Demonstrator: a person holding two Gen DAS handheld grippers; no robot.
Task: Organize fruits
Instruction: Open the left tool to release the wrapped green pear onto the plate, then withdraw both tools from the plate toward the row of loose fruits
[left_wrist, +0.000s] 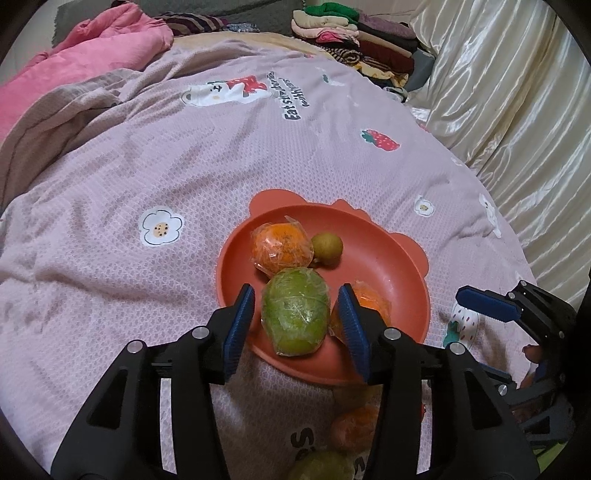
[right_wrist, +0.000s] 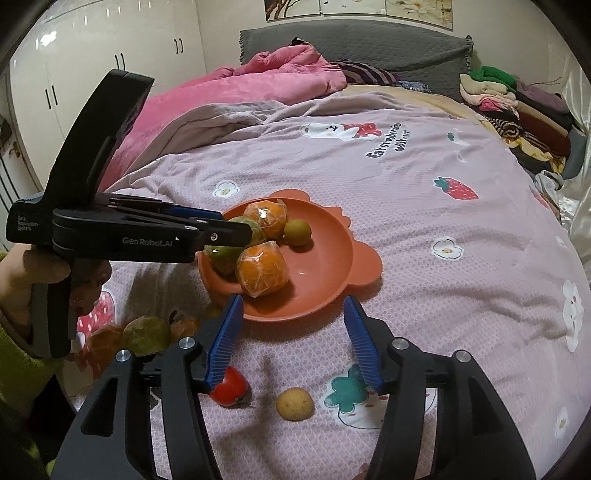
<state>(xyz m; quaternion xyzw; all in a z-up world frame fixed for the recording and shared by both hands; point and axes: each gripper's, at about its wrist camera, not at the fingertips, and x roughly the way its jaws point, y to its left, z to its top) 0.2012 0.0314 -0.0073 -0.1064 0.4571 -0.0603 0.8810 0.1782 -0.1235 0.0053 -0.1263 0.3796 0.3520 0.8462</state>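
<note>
An orange bear-shaped plate (left_wrist: 391, 266) (right_wrist: 325, 258) lies on the bed. It holds a wrapped green fruit (left_wrist: 295, 312) (right_wrist: 221, 254), two wrapped oranges (left_wrist: 282, 245) (right_wrist: 262, 271), and a small brownish fruit (left_wrist: 327, 248) (right_wrist: 297, 232). My left gripper (left_wrist: 297, 317) is open, its fingers either side of the green fruit without touching it. My right gripper (right_wrist: 293, 332) is open and empty above the bedspread near the plate's front rim. A red fruit (right_wrist: 229, 387) and a small yellow fruit (right_wrist: 294, 403) lie under it. More wrapped fruits (right_wrist: 146, 336) (left_wrist: 354, 424) lie loose beside the plate.
The pink patterned bedspread (left_wrist: 184, 166) covers the bed. A pink quilt (right_wrist: 240, 85) lies bunched at the head. Folded clothes (left_wrist: 354, 33) are stacked at the far right by a cream curtain (left_wrist: 509, 103). White wardrobes (right_wrist: 92, 48) stand at the left.
</note>
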